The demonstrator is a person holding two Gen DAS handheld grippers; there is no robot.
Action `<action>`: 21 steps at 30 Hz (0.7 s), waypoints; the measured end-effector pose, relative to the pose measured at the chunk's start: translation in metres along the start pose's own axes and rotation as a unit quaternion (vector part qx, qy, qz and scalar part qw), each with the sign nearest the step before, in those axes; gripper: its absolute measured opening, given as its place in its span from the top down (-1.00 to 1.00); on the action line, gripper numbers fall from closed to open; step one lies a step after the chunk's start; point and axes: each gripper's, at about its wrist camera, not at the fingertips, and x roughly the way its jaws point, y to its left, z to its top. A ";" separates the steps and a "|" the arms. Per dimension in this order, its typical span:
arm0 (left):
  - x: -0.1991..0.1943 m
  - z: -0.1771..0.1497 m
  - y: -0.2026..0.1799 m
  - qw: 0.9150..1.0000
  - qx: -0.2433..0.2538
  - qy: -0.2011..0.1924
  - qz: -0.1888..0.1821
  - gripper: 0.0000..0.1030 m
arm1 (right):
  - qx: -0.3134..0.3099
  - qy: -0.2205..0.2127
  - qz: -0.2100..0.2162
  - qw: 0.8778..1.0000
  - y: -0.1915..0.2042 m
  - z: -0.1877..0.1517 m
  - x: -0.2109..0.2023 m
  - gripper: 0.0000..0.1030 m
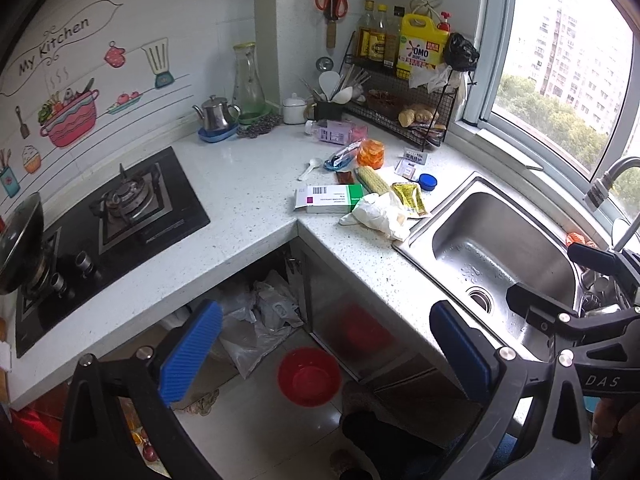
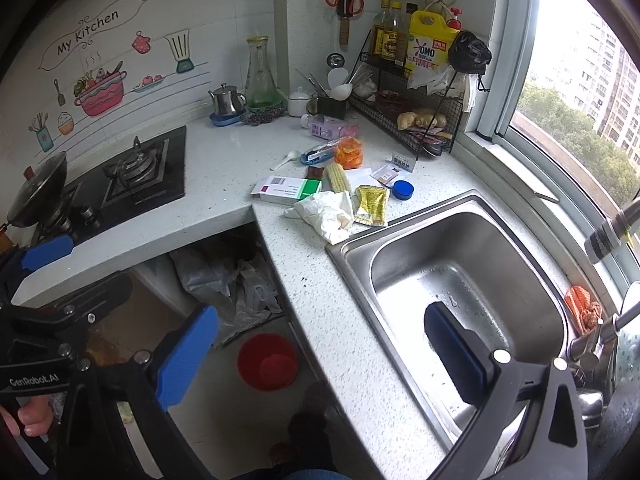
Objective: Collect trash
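Trash lies at the worktop's inner corner, between hob (image 1: 116,208) and sink (image 2: 460,280): crumpled tissue (image 2: 324,212), green-white box (image 2: 286,191), yellow sachet (image 2: 371,205), corn cob (image 2: 338,178), blue cap (image 2: 403,189). Left gripper (image 1: 320,354) and right gripper (image 2: 320,354) both gape wide, empty, well short of it. Wall sticker (image 2: 88,32) reads "My Kitchen"; yellow jug (image 2: 430,46) says "OMO".

A counter (image 2: 224,160) wraps an inner corner. A stove (image 2: 132,176) sits on it at the left of the frame, a sink (image 2: 460,276) at the lower right. Between them, at centre, litter lies together: a box (image 2: 286,191), a crumpled tissue (image 2: 324,210) just right of it, a sachet (image 2: 372,205) beside that. A wire rack (image 2: 416,120) stands behind, upper right. A bucket (image 2: 267,362) sits on the floor below the counter.
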 end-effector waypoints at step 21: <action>0.190 0.111 0.030 0.995 -0.007 0.101 -0.006 -1.00 | -0.039 0.095 0.038 0.994 -0.016 0.115 0.190 -1.00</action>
